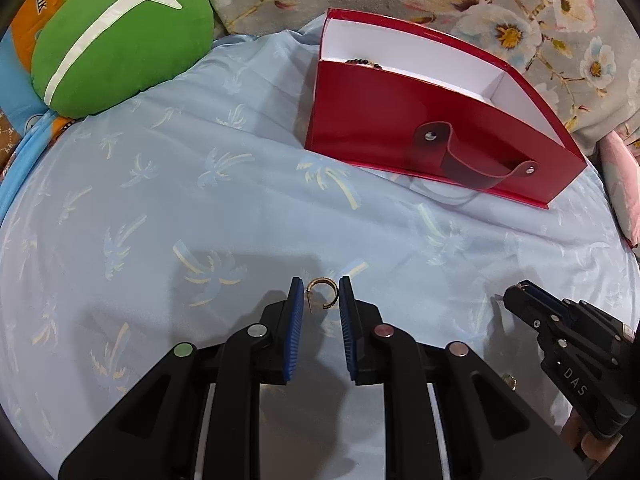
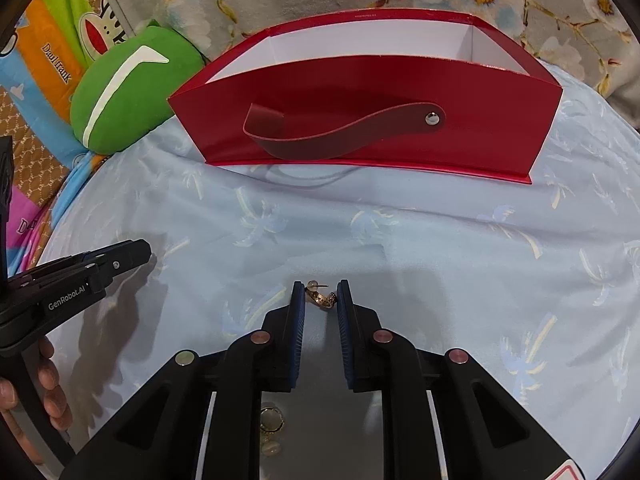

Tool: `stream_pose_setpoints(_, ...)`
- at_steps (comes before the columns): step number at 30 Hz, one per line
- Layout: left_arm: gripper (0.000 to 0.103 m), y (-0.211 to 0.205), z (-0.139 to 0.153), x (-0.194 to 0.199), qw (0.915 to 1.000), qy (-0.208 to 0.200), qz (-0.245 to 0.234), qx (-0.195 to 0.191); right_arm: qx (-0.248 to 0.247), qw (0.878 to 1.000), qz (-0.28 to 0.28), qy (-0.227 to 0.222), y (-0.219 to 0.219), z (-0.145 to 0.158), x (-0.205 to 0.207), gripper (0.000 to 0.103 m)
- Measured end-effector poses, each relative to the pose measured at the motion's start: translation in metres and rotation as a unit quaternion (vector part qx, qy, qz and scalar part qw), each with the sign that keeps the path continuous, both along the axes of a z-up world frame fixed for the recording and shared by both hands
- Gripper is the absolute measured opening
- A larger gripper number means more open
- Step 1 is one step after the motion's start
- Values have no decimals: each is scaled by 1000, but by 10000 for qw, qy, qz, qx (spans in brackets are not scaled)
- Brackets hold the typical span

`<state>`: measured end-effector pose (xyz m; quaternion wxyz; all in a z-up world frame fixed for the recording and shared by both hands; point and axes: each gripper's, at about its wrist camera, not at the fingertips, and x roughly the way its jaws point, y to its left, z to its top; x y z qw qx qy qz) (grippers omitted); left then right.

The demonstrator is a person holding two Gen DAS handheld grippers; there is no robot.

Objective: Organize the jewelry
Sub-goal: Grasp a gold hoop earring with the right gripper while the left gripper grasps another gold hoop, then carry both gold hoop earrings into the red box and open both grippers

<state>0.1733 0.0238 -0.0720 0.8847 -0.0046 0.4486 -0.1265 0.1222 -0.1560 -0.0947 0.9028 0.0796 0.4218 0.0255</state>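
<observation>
A gold hoop earring (image 1: 322,294) sits between the fingertips of my left gripper (image 1: 321,294), whose blue pads touch it on both sides. A second gold hoop earring (image 2: 320,295) is pinched between the fingertips of my right gripper (image 2: 321,294). The right gripper also shows in the left wrist view (image 1: 516,292), the left one in the right wrist view (image 2: 136,250). A red box (image 1: 432,120) with a white inside and a strap handle stands beyond on the bed (image 1: 200,200); it holds a dark beaded piece (image 1: 366,63). The box also shows in the right wrist view (image 2: 360,120).
A green cushion (image 1: 120,40) lies at the far left. A gold dangling earring (image 2: 271,428) lies on the sheet under my right gripper. A small gold piece (image 1: 510,381) lies near the right gripper. Floral bedding (image 1: 520,20) rises behind the box.
</observation>
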Motion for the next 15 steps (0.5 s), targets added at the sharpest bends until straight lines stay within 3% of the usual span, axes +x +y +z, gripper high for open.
stream_pose_setpoints(7,17,-6,22,-7,9997,-184,-116,-62,67,9993,-19,-379,-8,35,-12,15)
stream_pose_setpoints(15,17,-23,88,5,9957,-851,-344,-142,-47,9958,-28,-908,-26,95,1,15)
